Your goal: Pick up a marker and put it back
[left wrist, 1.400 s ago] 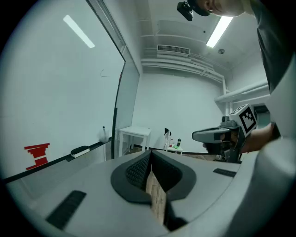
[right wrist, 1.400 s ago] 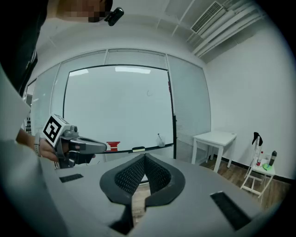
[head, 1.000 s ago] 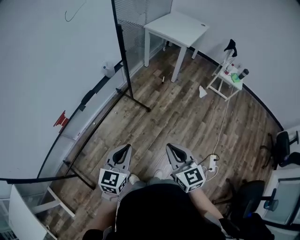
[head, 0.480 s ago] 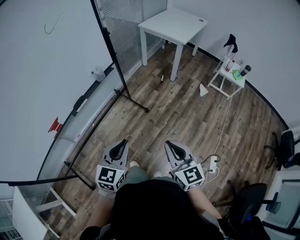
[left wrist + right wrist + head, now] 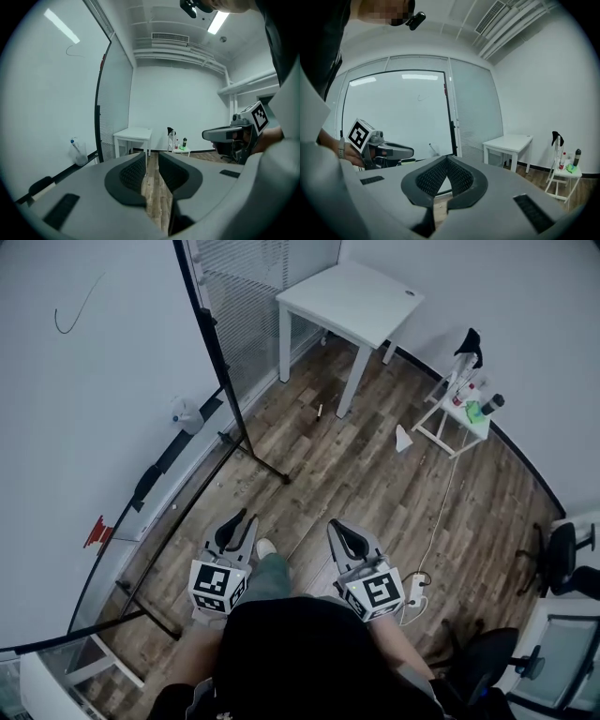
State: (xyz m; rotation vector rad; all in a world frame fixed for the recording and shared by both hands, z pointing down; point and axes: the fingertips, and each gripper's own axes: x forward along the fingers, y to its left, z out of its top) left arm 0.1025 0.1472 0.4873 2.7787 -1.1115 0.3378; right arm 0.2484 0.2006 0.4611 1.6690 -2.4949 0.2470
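A clear cup hangs at the whiteboard's lower edge, with a blue-capped marker standing in it. The same marker shows as a thin stick in the right gripper view. My left gripper is held low in front of the person, well short of the cup. Its jaws are opening, with a narrow gap and nothing between them. My right gripper is level beside it, its jaw tips touching and empty. Each gripper also shows in the other's view, the right gripper and the left gripper.
A black stand leg of the whiteboard crosses the wooden floor. A white table stands at the back, with a small white rack of bottles to the right. A power strip with its cable lies near the person's feet. An office chair is at far right.
The left gripper's jaws have parted slightly. The head view has swung, so the whiteboard and cup sit lower left. Both grippers stay low in front of the person.
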